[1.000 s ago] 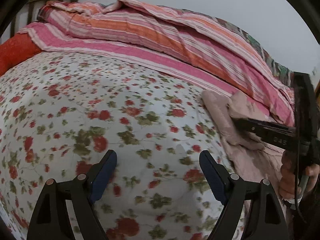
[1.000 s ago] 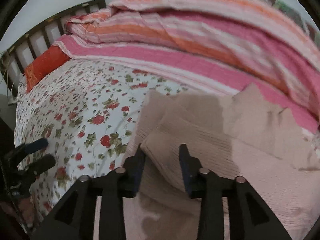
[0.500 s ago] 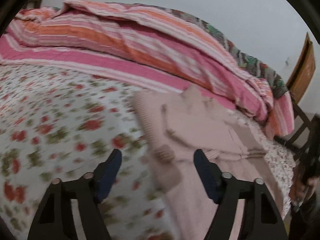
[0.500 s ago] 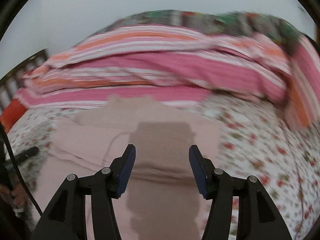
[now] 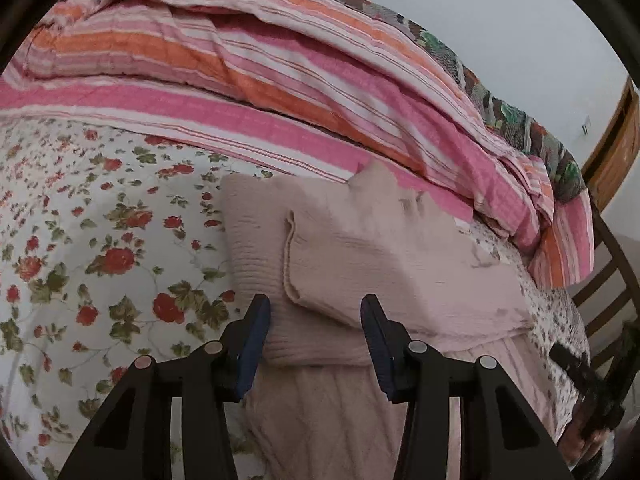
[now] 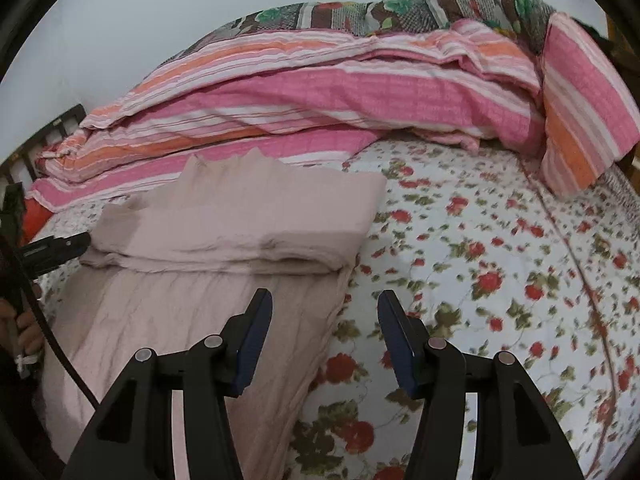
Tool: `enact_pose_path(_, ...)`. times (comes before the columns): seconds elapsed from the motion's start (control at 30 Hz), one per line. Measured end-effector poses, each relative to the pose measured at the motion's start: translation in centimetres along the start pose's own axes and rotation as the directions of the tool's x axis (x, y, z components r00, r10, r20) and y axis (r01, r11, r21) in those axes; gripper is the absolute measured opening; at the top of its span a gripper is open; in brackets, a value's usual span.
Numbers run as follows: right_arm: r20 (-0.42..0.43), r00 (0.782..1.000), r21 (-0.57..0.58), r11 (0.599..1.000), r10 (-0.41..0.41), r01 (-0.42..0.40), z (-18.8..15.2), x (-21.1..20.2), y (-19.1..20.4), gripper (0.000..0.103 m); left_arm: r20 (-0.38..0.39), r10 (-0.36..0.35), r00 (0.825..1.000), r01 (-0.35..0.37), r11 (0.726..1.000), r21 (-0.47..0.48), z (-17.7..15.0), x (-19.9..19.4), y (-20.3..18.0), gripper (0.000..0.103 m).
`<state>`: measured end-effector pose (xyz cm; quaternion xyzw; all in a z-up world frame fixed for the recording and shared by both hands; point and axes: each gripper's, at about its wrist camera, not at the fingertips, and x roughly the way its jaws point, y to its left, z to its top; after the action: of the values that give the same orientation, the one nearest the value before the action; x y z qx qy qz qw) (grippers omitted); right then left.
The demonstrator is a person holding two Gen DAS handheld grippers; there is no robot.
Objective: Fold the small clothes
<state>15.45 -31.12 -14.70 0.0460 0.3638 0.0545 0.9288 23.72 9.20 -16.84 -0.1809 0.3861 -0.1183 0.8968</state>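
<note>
From your left wrist, the left hand-held gripper [image 5: 316, 336] is closing around the pink garment's [image 5: 360, 264] folded left edge on the bed [image 5: 100, 240], seemingly not yet pinching. From your right wrist, the right hand-held gripper [image 6: 324, 336] hangs open, empty, straddling the garment's right edge for the next fold.

Matt ribbed knit garment [image 5: 360, 248] on smooth printed cotton sheet [image 5: 100, 240]; crinkled striped quilt [image 5: 280, 92].

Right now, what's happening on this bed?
A person holding two grippers is folding a pale pink knit garment on the floral bedsheet. It lies partly folded. The left gripper is closing over its folded edge, pads not yet pressing; the right gripper hangs open at its other edge, holding nothing.
</note>
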Motion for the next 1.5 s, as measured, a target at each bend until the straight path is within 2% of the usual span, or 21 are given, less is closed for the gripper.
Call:
enact_pose_path(0.13, 0.011, 1.0, 0.006, 1.0, -0.001, 0.001, -0.6, -0.3, -0.2, 0.055, -0.002, 0.028, 1.0, -0.028, 1.0, -0.006, 0.4, 1.2, -0.6, 0.044)
enact_pose_path(0.17, 0.012, 1.0, 0.014, 1.0, 0.004, -0.004, -0.7, -0.5, -0.3, 0.055, 0.003, 0.037, 0.999, -0.037, 0.999, -0.012, 0.6, 1.6, -0.7, 0.035)
enact_pose_path(0.2, 0.011, 1.0, 0.022, 1.0, 0.008, -0.008, -0.7, -0.6, -0.4, 0.055, 0.004, 0.043, 0.999, -0.043, 0.999, -0.018, 0.6, 1.9, -0.8, 0.017)
enact_pose_path(0.23, 0.011, 1.0, 0.026, 1.0, 0.011, -0.011, -0.8, -0.7, -0.4, 0.055, -0.002, 0.048, 0.999, -0.048, 0.999, -0.024, 0.7, 2.2, -0.8, 0.007)
enact_pose_path(0.27, 0.014, 1.0, 0.027, 1.0, 0.01, -0.011, -0.9, -0.9, -0.4, 0.055, -0.01, 0.035, 0.999, -0.035, 0.999, -0.033, 0.7, 2.3, -0.8, 0.006)
enact_pose_path(0.4, 0.038, 0.999, 0.02, 1.0, -0.009, 0.008, -1.4, -2.2, -0.5, 0.055, 0.094, 0.02, 0.995, -0.013, 0.997, -0.076, 0.1, -0.6, -0.2, 0.006)
enact_pose_path(0.47, 0.036, 0.999, 0.039, 0.999, -0.002, 0.0, -2.0, -2.7, -0.8, 0.055, 0.097, 0.044, 0.994, -0.035, 0.994, -0.099, -0.9, -1.0, 0.2, 0.006)
enact_pose_path(0.57, 0.01, 1.0, 0.032, 0.999, 0.008, -0.009, -2.8, -2.7, -0.6, 0.055, 0.034, 0.093, 0.995, -0.089, 0.991, -0.098, -1.8, 0.5, 0.6, 0.008)
enact_pose_path(0.63, -0.005, 1.0, 0.027, 1.0, 0.007, -0.007, -3.5, -2.7, -0.3, 0.054, 0.027, 0.093, 0.995, -0.09, 0.992, -0.094, -1.7, 0.6, 0.5, 0.01)
enact_pose_path(0.73, -0.003, 1.0, 0.04, 0.999, 0.015, -0.014, -4.2, -3.5, -0.3, 0.055, 0.024, 0.127, 0.992, -0.125, 0.991, -0.053, -1.5, -0.4, -0.3, 0.027)
enact_pose_path(0.8, 0.013, 1.0, 0.05, 0.999, -0.006, 0.005, -4.7, -4.3, -0.3, 0.055, 0.045, 0.176, 0.983, -0.177, 0.984, 0.0, -1.9, -1.1, -1.3, 0.043)
enact_pose_path(0.87, 0.028, 0.999, 0.056, 0.998, -0.024, 0.023, -5.1, -5.0, -0.4, 0.055, 0.077, 0.216, 0.973, -0.22, 0.974, 0.054, -2.6, -2.1, -1.9, 0.05)
enact_pose_path(1.0, 0.04, 0.997, 0.068, 0.996, -0.065, 0.062, -5.9, -6.2, -0.6, 0.055, 0.09, 0.213, 0.973, -0.219, 0.974, 0.059, -3.9, -3.9, -1.9, 0.05)
enact_pose_path(1.13, 0.065, 0.991, 0.081, 0.991, -0.115, 0.11, -6.8, -7.5, -0.5, 0.053, 0.11, 0.186, 0.976, -0.188, 0.982, 0.012, -5.2, -6.1, -1.1, 0.05)
enact_pose_path(1.2, 0.051, 0.995, 0.104, 0.991, -0.086, 0.081, -7.1, -8.1, -0.5, 0.046, 0.138, 0.214, 0.967, -0.217, 0.976, 0.007, -6.1, -7.3, -0.9, 0.049)
enact_pose_path(1.27, 0.016, 0.997, 0.104, 0.992, -0.076, 0.074, -7.6, -8.5, -0.1, 0.039, 0.127, 0.217, 0.968, -0.219, 0.976, 0.005, -7.0, -8.1, -0.8, 0.048)
enact_pose_path(1.4, 0.008, 0.999, 0.093, 0.994, -0.049, 0.048, -9.2, -10.0, 0.9, 0.038, 0.109, 0.182, 0.977, -0.181, 0.983, -0.01, -8.9, -10.0, -0.6, 0.048)
enact_pose_path(1.5, -0.009, 1.0, 0.097, 0.995, -0.005, 0.006, -10.5, -11.3, 1.8, 0.038, 0.094, 0.151, 0.984, -0.153, 0.988, 0.022, -10.5, -11.5, -1.0, 0.048)
